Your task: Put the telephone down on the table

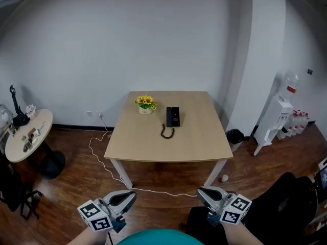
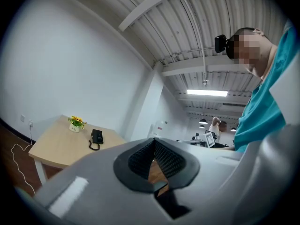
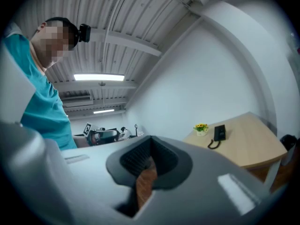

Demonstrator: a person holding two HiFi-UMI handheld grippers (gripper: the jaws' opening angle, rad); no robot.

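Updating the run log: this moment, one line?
black corded telephone: on beige square table | left claw: shut, empty | right claw: shut, empty | both off table

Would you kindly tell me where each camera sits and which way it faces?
Head view: on the person's head, looking forward and down at the table with the telephone; left gripper and right gripper show at the bottom.
Left gripper view: on the left gripper, tilted up past its shut jaws; teal shirt at right.
Right gripper view: mirrored, shut jaws, shirt at left.
Shared: all three see the telephone near the flower pot.
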